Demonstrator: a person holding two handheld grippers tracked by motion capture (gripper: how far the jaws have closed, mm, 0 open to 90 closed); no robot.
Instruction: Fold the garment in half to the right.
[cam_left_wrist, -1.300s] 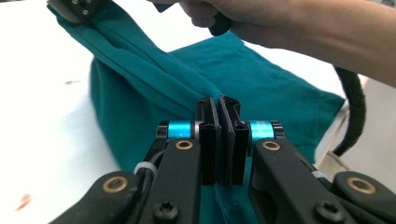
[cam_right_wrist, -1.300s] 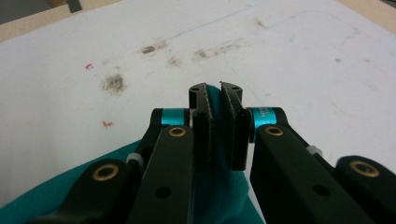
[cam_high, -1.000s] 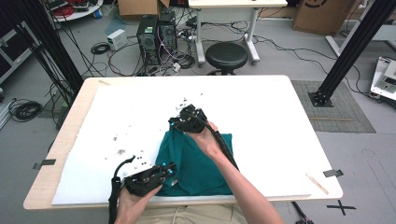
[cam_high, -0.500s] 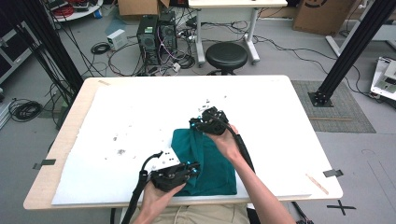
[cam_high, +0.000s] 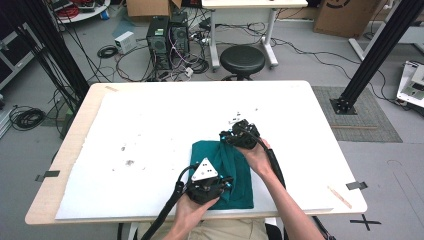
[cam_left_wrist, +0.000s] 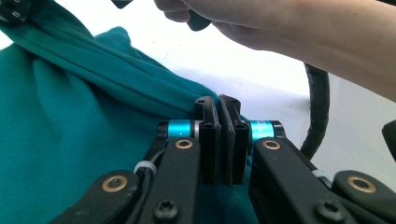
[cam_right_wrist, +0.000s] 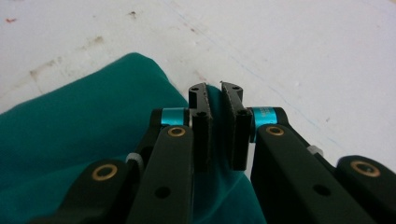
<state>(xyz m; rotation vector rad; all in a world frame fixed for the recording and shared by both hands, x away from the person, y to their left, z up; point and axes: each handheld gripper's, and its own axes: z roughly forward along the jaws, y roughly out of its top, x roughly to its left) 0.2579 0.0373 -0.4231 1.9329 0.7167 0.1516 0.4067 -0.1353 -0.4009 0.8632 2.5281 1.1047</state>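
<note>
White sheeting covers the worktop (cam_high: 150, 130), speckled with dark marks, and a teal cloth (cam_high: 227, 172) lies bunched at its near edge, in front of the person. Reading from left to right: the left gripper (cam_high: 220, 184) sits on the near part of the cloth, and in the left gripper view (cam_left_wrist: 219, 105) we see its jaws pressed together with a fold of the fabric (cam_left_wrist: 70, 116) caught at their tips. The right gripper (cam_high: 226, 137) stands at the far edge of the cloth; in the right gripper view (cam_right_wrist: 215, 91) a strip of teal (cam_right_wrist: 70, 135) fills the narrow gap between its jaws, so we take it as pinching the hem.

We judge the cloth to be light, soft and limp: a knitted weave that creases into ridges between the two holds and will sag wherever it is unsupported. It is neither fragile nor slippery, yet thin layers can slide out of a shallow pinch. We would take hold at edges or corners, gripping deep enough to catch every layer, and keep the two holds well apart so the fabric hangs taut.
</note>
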